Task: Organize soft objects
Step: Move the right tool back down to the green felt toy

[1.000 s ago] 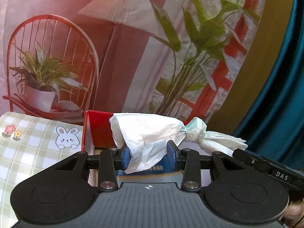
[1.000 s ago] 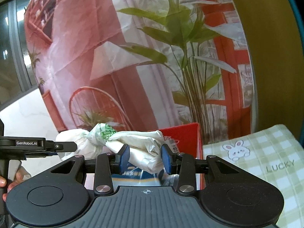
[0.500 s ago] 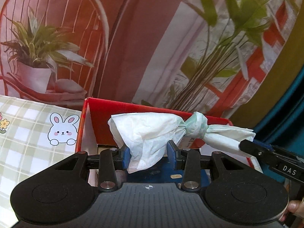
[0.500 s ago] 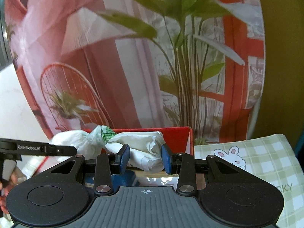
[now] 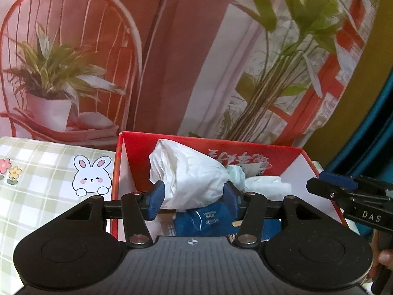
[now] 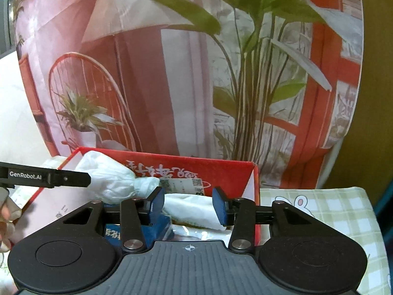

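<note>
1. A printed backdrop [image 5: 196,49] hangs behind a green checked cloth [image 5: 36,184].
2. A red box [image 5: 245,145] sits beside the cloth.
3. The knotted white plastic bag [image 5: 191,177] lies in the box on a blue packet [image 5: 208,221].
4. The left gripper [image 5: 194,196] has just been opening; the bag sits loosely between its jaws.
5. The right gripper [image 6: 188,206] has likewise just been opening, astride the bag's tail.

White knotted plastic bag [image 5: 194,179] lying crumpled in red box [image 5: 258,147].

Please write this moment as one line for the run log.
step: release | item: knotted white bag in red box | left gripper: jaws opening, bag between | right gripper: jaws opening, bag tail between
</note>
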Demonstrator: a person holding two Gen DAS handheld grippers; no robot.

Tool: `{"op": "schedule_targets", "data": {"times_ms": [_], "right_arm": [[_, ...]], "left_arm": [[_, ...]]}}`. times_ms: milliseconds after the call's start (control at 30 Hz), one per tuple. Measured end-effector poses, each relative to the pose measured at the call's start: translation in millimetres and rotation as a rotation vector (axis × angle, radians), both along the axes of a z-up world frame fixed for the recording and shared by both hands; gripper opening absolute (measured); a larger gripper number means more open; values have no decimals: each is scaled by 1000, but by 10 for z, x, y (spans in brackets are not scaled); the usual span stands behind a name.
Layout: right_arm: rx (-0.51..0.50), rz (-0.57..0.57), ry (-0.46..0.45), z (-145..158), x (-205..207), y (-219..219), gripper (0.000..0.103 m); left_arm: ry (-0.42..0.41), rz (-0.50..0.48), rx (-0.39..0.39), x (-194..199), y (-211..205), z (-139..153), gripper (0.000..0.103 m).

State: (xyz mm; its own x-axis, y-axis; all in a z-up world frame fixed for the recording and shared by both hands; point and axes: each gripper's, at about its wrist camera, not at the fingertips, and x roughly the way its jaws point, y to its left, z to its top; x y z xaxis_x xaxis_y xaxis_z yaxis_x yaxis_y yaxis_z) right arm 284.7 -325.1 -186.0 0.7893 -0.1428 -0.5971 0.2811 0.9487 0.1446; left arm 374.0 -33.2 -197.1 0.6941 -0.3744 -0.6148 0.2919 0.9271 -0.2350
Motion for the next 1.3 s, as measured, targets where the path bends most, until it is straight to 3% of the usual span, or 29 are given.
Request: {"op": "schedule_targets", "data": {"times_ms": [333,633,1033,1300], "right_arm": [[29,-3,-45,153,-424,197,44],[52,7,-126,334,-964,520,45],[58,25,-125,227,-1665,922,46],[49,17,-40,-39,-2289,1056,48]], "left_arm": [[-117,-37,90,-579,-74,256,66],[-163,-33,86,-1295,-28,312,67],[-146,-18,83,-2075,41,29,67],[-92,-58,41,-2450,-88,-354,67]]}}
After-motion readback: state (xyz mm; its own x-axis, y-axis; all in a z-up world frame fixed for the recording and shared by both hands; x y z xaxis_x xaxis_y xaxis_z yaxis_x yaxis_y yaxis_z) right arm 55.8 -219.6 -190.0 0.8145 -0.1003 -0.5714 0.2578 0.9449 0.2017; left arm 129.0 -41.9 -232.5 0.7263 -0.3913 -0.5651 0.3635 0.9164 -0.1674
